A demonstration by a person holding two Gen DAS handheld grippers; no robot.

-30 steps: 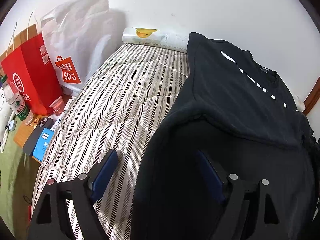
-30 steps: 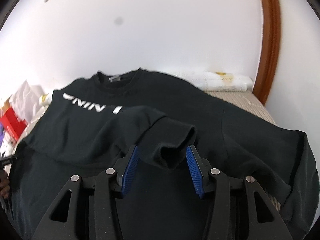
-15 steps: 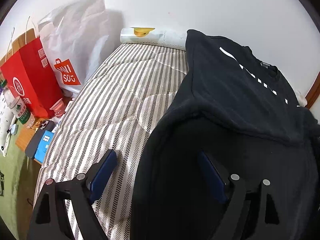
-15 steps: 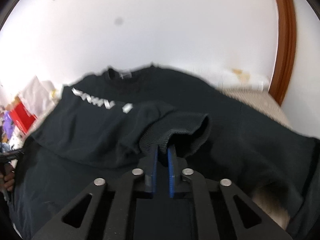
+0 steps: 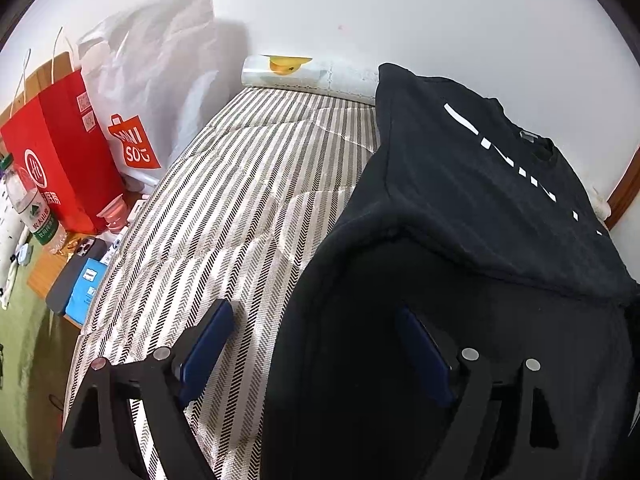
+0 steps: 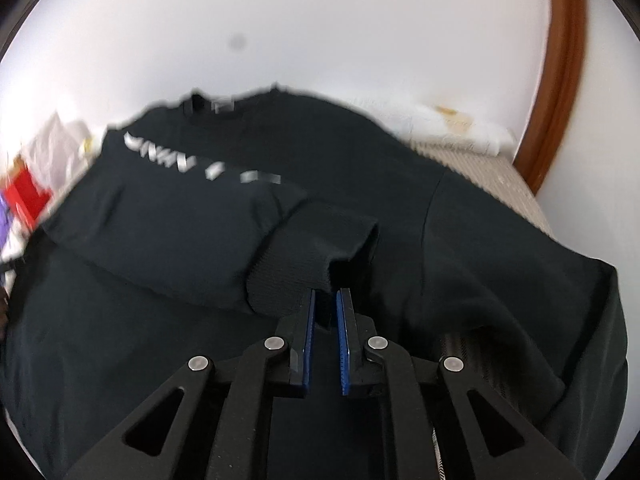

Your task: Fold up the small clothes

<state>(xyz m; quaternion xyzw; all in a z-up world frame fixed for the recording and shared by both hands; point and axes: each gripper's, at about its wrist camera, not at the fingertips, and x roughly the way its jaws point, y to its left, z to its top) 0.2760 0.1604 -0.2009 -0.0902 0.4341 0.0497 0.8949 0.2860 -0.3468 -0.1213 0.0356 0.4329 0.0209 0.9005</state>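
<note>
A home bedroom. A striped mattress (image 5: pixel 248 216) sits against a white wall (image 5: pixel 400 12). Shopping bags (image 5: pixel 60 152) and a water bottle (image 5: pixel 34 208) crowd the bedside.

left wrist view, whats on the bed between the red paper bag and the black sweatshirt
Only bare striped mattress lies between the red paper bag and the black sweatshirt; the left wrist view shows it.

black sweatshirt (image 5: pixel 460 208): one
claws: two, left claw (image 5: pixel 316 344), right claw (image 6: pixel 325 312)
shopping bags: two, red bag (image 5: pixel 60 160), white bag (image 5: pixel 160 80)
water bottle (image 5: pixel 34 208): one
</note>
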